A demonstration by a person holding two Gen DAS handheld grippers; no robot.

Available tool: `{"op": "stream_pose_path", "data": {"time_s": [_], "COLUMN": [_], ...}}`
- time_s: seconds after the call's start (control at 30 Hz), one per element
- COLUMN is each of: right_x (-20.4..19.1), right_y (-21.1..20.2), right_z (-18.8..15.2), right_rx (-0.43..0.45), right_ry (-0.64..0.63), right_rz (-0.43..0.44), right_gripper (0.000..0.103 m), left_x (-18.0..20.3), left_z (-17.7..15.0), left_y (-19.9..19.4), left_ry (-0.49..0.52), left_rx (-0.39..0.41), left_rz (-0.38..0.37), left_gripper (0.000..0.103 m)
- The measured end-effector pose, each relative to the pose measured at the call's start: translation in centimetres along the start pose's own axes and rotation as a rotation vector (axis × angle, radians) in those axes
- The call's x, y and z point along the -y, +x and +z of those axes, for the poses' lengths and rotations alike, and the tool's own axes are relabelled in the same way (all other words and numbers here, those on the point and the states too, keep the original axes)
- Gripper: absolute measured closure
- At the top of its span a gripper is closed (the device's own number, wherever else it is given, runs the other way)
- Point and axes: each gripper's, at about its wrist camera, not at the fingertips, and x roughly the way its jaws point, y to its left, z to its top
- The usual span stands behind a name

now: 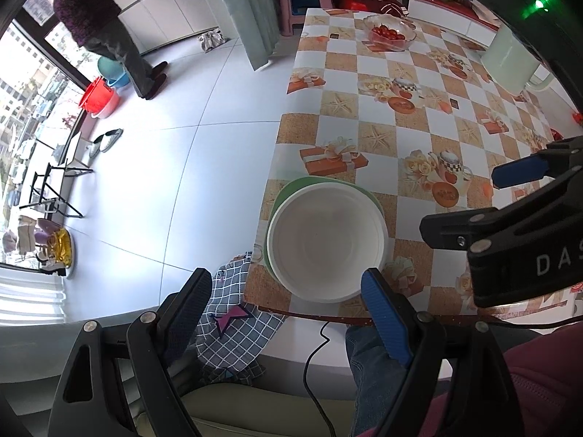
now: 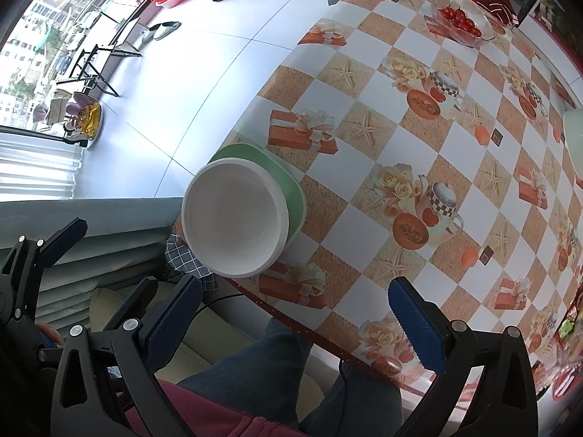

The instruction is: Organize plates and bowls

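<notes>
Left gripper [image 1: 288,298] spread wide, nothing between pads, white bowl [image 1: 326,242] just ahead of its fingertips, nested on green plate [image 1: 313,182] at table [image 1: 419,116] edge, right gripper [image 2: 295,309] likewise spread, empty, bowl ahead-left of it

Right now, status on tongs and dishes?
Both tongs open, empty: left, right. White bowl stacked on green plate at table edge. Nothing in the way.

Green plate [image 1: 291,187] mostly hidden under white bowl [image 1: 326,240].
</notes>
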Motion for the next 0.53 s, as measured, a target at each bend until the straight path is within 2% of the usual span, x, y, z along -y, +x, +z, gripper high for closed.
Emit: {"op": "stream_pose_path", "data": {"time_s": [0.37,0.53], "right_x": [0.29,0.42], "right_y": [0.07,0.42], "right_z": [-0.23,-0.51], "right_rx": [-0.003,-0.012], "right_ry": [0.01,0.019], "right_rz": [0.008,0.019], "right_gripper": [0.0,0.0], "left_x": [0.45,0.52], "left_z": [-0.2,-0.14], "left_y": [0.03,-0.26], "left_ry": [0.005,-0.001], "left_rx": [-0.008,0.007], "left_rz": [0.004,-0.025], "left_gripper": [0.016,0.016]}}
